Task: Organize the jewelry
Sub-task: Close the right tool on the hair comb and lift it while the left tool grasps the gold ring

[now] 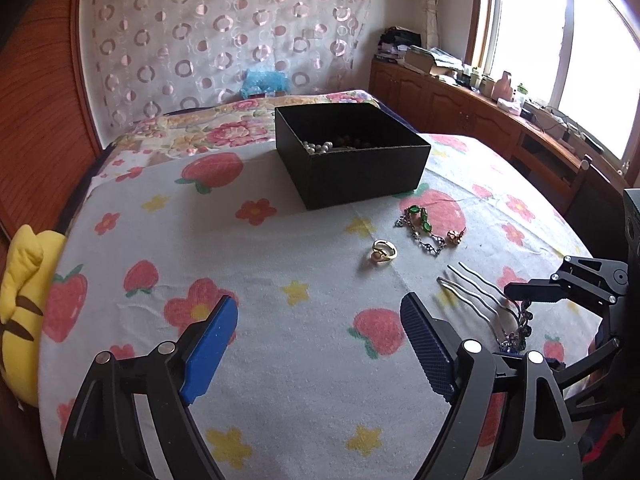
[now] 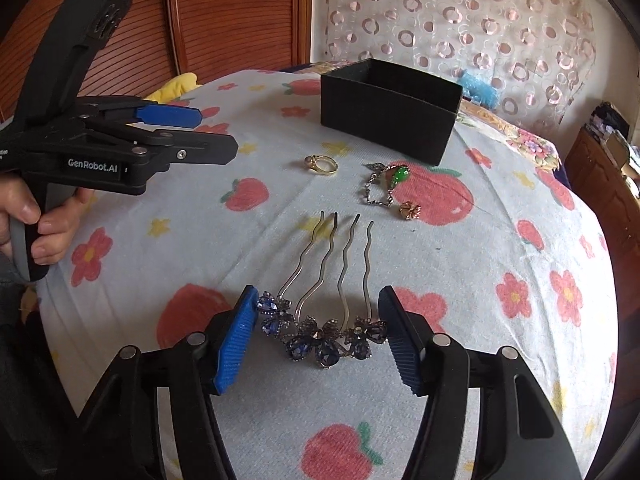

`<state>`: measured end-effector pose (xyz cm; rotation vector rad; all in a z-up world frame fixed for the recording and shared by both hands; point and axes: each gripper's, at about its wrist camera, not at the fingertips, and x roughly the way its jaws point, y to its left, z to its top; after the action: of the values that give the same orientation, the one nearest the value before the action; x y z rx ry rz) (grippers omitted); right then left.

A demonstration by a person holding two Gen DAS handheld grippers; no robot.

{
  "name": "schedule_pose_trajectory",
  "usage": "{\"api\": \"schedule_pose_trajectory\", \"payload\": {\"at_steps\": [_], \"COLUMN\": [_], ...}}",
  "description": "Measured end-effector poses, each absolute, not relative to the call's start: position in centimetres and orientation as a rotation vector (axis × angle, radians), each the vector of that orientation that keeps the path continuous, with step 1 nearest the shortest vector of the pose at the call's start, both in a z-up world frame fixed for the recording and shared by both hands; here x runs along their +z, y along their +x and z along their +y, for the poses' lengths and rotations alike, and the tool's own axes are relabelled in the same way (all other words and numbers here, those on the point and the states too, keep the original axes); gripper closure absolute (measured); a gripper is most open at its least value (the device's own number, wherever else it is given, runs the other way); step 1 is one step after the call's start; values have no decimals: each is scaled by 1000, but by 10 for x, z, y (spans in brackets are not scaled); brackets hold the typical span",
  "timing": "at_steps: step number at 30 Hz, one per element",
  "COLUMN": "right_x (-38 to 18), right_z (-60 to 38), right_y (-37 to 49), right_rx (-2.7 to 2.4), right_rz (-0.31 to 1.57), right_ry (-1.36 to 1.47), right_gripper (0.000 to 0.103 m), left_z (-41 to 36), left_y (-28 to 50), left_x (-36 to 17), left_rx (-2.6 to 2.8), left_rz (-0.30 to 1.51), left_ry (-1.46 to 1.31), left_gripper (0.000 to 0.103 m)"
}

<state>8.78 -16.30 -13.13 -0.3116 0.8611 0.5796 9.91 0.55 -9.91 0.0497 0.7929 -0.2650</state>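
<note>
A jewelled blue hair comb [image 2: 320, 336] lies on the strawberry-print cloth [image 2: 500, 240], its tines pointing away from me. My right gripper [image 2: 319, 300] is down around its jewelled head, with one blue pad touching each end of it. Beyond it lie a gold ring [image 2: 322, 165], a green-stone bracelet [image 2: 384, 184] and a small rose-gold flower piece [image 2: 410, 211]. Behind them stands an open black box [image 1: 352, 172] with pearls [image 1: 318, 147] inside. My left gripper [image 1: 320, 312] hovers open over bare cloth, left of the comb [image 1: 480, 300], with nothing between its pads.
A yellow plush toy [image 1: 20, 300] sits at the bed's left edge by the wooden headboard [image 1: 40, 120]. A cluttered wooden cabinet [image 1: 480, 108] runs under the window on the right. A person's hand [image 2: 36, 216] holds the left gripper's handle.
</note>
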Motion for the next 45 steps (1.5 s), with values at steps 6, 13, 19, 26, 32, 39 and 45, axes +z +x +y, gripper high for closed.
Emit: {"api": "schedule_pose_trajectory", "payload": {"at_steps": [6, 13, 19, 26, 32, 39, 45], "right_x": [-123, -110, -106, -108, -106, -103, -98], "right_z": [-173, -188, -202, -213, -218, -219, -219], "right_y": [84, 82, 86, 90, 90, 90, 93], "right_rx": [575, 551, 526, 506, 500, 497, 497], "right_rz": [825, 786, 779, 781, 782, 774, 765], "right_ry": [-287, -270, -254, -235, -227, -232, -231], "right_gripper": [39, 39, 39, 39, 39, 39, 39], "left_z": [-3, -17, -31, -51, -58, -57, -52], "left_y": [106, 125, 141, 150, 155, 157, 155], "left_x": [-99, -98, -100, -106, -115, -119, -115], "left_rx": [-280, -320, -362, -397, -395, -388, -387], "left_rz": [800, 822, 840, 863, 885, 885, 869], "left_ry": [77, 91, 106, 158, 185, 187, 155], "left_gripper": [22, 22, 26, 60, 73, 85, 85]}}
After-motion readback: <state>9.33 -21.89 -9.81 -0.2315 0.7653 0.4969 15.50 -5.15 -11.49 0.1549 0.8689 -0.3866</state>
